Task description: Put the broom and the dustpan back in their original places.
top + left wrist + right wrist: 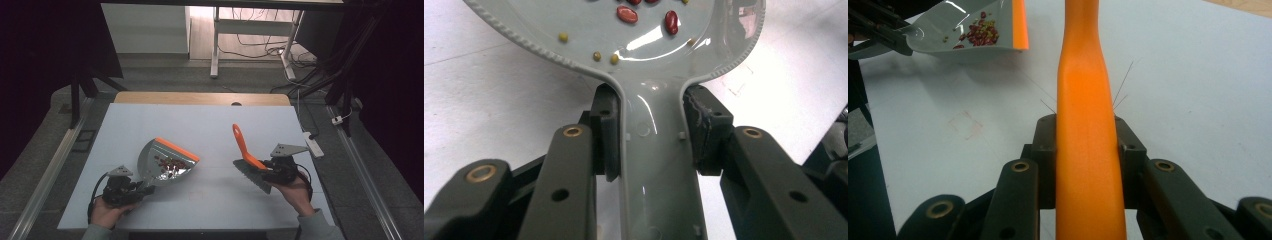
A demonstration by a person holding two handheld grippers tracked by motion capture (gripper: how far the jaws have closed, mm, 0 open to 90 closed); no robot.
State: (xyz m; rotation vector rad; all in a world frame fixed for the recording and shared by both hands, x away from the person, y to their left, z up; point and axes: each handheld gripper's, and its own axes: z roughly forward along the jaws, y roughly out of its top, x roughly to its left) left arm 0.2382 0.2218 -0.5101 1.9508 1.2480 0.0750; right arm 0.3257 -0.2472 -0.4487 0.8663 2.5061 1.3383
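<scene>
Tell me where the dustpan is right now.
In the high view the grey dustpan sits left of the table's middle, its handle clamped in the left gripper, beans inside, across from the orange brush in the right gripper.

The table (pixel 210 125) extends from the near edge to the far wall side. The dustpan (pixel 167 162) sits left of centre, near the near edge, its mouth turned to the far right. Beans (pixel 170 165) lie inside the dustpan. The left gripper (pixel 131 190) is at the near left, clamped on the dustpan handle. The brush (pixel 247 160) is right of centre, well apart from the dustpan, its handle rising to the far side. The right gripper (pixel 267 170) is at the near right, clamped on the brush handle. A desk frame (pixel 216 45) stands beyond the far edge.
</scene>
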